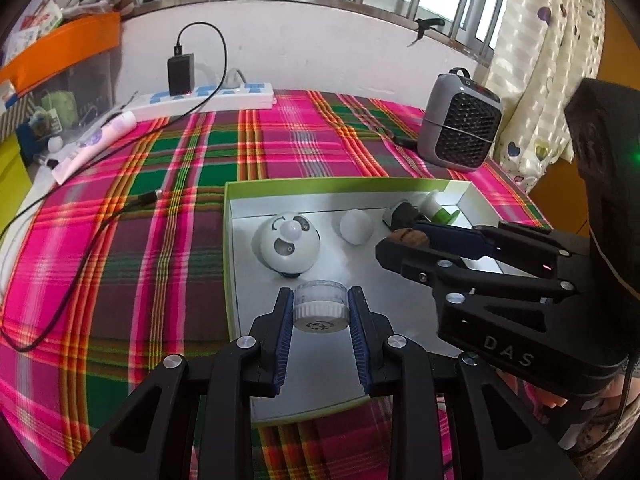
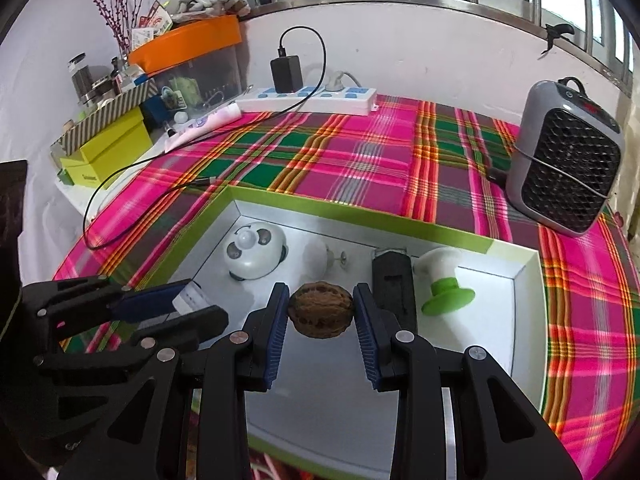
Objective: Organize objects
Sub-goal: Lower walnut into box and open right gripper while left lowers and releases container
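A green-rimmed tray lies on the plaid cloth. My left gripper is shut on a small clear round jar with a white cap above the tray's near left part; it also shows in the right wrist view. My right gripper is shut on a brown walnut over the tray's middle; the walnut shows in the left wrist view. In the tray lie a white panda-face ball, a white ball, a black clip and a white and green bottle.
A grey heater stands at the back right of the tray. A white power strip with a black charger and cable lies at the back. Boxes and an orange bin crowd the left.
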